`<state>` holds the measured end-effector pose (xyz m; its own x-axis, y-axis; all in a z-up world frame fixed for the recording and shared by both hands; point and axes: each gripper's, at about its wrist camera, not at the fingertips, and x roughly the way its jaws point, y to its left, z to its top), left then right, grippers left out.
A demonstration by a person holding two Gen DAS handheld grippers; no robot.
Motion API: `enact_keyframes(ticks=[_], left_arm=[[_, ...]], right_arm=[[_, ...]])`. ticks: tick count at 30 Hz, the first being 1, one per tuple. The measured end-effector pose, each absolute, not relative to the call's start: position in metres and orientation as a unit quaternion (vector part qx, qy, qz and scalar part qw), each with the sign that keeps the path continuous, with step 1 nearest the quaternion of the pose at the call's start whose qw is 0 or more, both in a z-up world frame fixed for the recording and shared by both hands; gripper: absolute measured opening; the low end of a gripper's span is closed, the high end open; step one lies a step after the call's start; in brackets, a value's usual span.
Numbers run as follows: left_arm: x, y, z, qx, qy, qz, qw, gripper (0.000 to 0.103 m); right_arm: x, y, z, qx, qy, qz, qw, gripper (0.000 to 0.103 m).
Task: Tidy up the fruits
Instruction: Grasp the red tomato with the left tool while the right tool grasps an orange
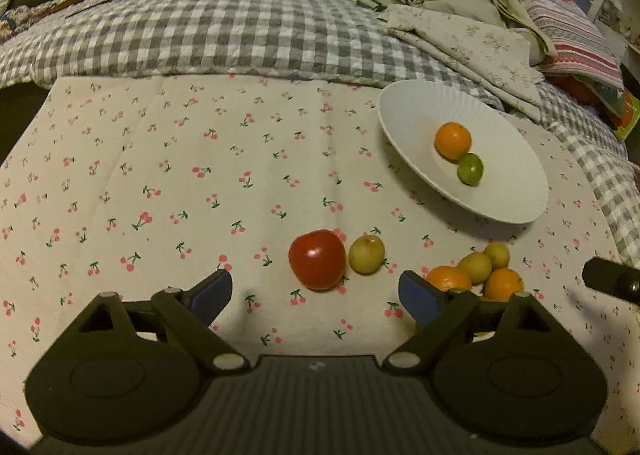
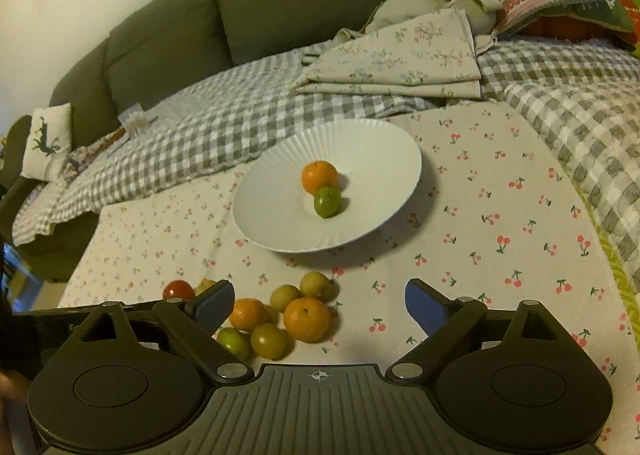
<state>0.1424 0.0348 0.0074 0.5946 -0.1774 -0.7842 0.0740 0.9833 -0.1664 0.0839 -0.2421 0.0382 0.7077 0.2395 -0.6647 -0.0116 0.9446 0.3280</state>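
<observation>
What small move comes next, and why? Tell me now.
Probably lower the open right tool onto the nearest orange in the loose cluster just ahead and close on it. The white plate holds only an orange and a green fruit, and both tools are empty.

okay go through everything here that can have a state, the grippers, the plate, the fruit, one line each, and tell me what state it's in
left gripper: open, holding nothing
right gripper: open, holding nothing
white plate: upright on the cherry-print cloth, holding two fruits
orange: on the plate, touching the green fruit
green fruit: on the plate
red fruit: loose on the cloth, beside a yellow fruit
fruit pile: clustered on the cloth, not yet plated
</observation>
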Motion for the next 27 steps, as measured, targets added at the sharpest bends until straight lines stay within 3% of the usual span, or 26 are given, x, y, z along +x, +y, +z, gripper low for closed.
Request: enact_keyframes(ticks=[5, 13, 17, 19, 23, 27], left_arm=[[0.151, 0.042, -0.001, -0.079, 0.451, -0.072, 0.886, 0.077], [0.161, 0.042, -0.013, -0.072, 0.459, -0.071, 0.883, 0.051], [0.162, 0.042, -0.012, -0.07, 0.449, -0.084, 0.887, 0.041], [0.162, 0.039, -0.012, -0.068, 0.45, -0.094, 0.885, 0.031], [0.161, 0.036, -0.011, -0.058, 0.45, -0.094, 0.886, 0.031], [0.162, 0.038, -0.011, -0.068, 0.45, -0.095, 0.885, 0.031]], right_arm=[[0.09, -0.241, 0.026, 0.163, 0.393, 0.067, 0.902, 0.094], [0.101, -0.228, 0.012, 0.151, 0.407, 0.075, 0.898, 0.091], [0.106, -0.221, 0.005, 0.133, 0.411, 0.081, 0.898, 0.084], [0.11, -0.218, 0.001, 0.124, 0.415, 0.083, 0.897, 0.079], [0.115, -0.212, -0.008, 0.105, 0.422, 0.087, 0.896, 0.066], [0.119, -0.208, -0.014, 0.095, 0.422, 0.09, 0.897, 0.06]])
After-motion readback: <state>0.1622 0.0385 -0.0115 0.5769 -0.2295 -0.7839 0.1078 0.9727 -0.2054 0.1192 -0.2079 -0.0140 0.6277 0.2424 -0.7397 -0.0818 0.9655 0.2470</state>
